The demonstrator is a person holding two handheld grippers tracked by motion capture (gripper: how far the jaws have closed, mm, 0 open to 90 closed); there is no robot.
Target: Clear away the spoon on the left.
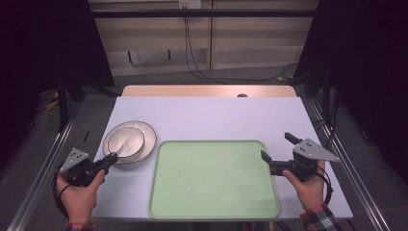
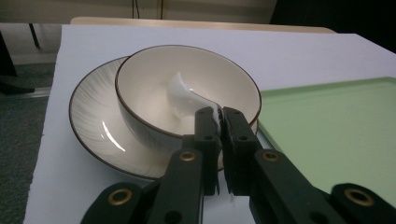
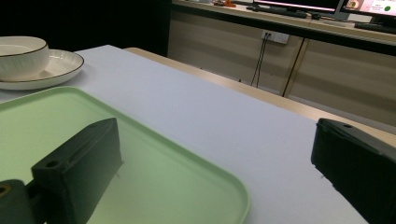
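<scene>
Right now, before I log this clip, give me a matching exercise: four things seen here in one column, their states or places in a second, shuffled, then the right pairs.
Things:
1. white spoon
2. bowl
3. green tray
4. right claw

States or places:
A. open, its jaws wide apart over the tray's right edge
B. sits on the plate
C. bare, lying on the table between the two hands
D. lies in the bowl, its handle pinched by the left claw

Pairs: 1-D, 2-B, 3-C, 4-A
</scene>
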